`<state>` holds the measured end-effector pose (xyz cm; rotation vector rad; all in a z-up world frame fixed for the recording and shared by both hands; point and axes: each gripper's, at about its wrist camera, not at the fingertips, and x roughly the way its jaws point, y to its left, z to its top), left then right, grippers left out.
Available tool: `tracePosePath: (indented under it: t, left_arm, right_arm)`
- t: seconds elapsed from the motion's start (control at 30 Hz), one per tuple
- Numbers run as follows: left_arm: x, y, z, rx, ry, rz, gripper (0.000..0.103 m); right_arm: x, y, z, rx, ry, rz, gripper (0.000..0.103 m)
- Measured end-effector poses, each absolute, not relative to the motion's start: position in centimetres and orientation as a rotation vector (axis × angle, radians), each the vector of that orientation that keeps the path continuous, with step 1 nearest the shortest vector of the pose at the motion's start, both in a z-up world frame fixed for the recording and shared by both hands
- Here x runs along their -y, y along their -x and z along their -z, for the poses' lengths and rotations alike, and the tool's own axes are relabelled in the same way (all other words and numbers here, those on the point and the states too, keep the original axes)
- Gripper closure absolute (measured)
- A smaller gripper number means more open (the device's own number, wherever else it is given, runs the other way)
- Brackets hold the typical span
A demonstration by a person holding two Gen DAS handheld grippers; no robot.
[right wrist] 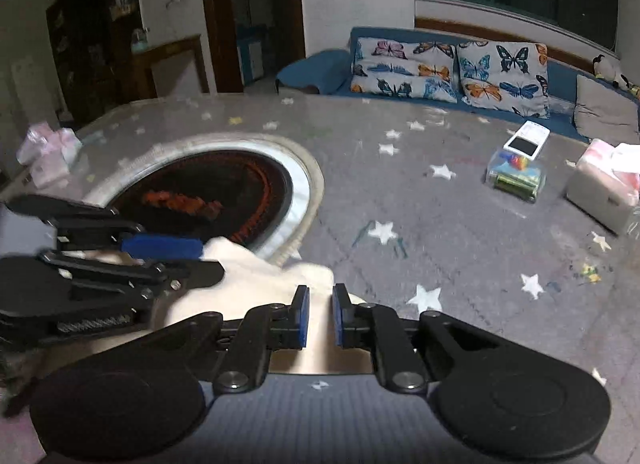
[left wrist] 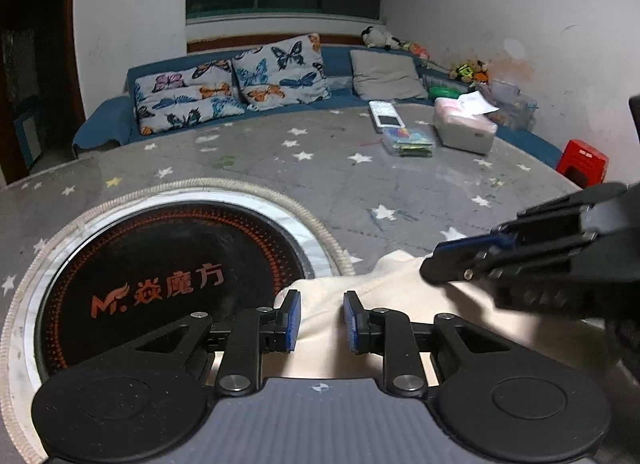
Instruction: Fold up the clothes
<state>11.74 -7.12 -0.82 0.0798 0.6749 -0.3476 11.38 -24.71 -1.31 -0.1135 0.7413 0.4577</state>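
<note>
A cream garment (left wrist: 400, 292) lies bunched at the near edge of the star-patterned grey table cover (left wrist: 360, 183). In the left wrist view my left gripper (left wrist: 321, 318) has a fold of it filling the gap between its blue pads. The right gripper (left wrist: 430, 264) reaches in from the right and pinches the cloth's far edge. In the right wrist view the garment (right wrist: 260, 276) runs between the narrow jaws of my right gripper (right wrist: 321, 314). At the left, the left gripper (right wrist: 204, 260) clamps the cloth from the side. Most of the garment is hidden under the grippers.
A round black heater plate (left wrist: 180, 276) with a rope rim is set into the table just left of the cloth. At the far right stand a tissue box (left wrist: 464, 127), a clear box (left wrist: 408, 139) and a white device (left wrist: 386, 113). A blue sofa (left wrist: 108, 119) with cushions curves behind.
</note>
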Motion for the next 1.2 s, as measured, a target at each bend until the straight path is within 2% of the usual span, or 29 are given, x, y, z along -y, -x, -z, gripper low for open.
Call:
tracePosePath:
  t: [0.33,0.37,0.6,0.97,1.2]
  left_arm:
    - [3.9,-6.3,-0.5,-0.62,-0.02,0.367,0.076]
    - [3.6,-5.7,-0.4,-0.62,-0.015,0.37,0.076]
    - [1.9,-5.1,0.8,-0.635,-0.017,0.291,0.076]
    - [0.1,-6.3,1.3,-0.627,-0.022,0.173,0.076]
    - [0.3,-4.6,-0.5,-0.6,-0.02,0.198,0.077]
  right_arm:
    - [26.3,-6.9,-0.9,-0.709,0.121,-0.499,0.08]
    - [26.5,-6.2,-1.0,-0.71,0.124,-0.507,0.076]
    - [27.3,-3.3,0.1,-0.739,0.13,-0.511,0.07]
    - [27.9,-3.3,0.9,-0.736,0.089,-0.491,0.069]
    - [28.9,-1.0,-1.1,-0.711,0.1,-0.494,0.069]
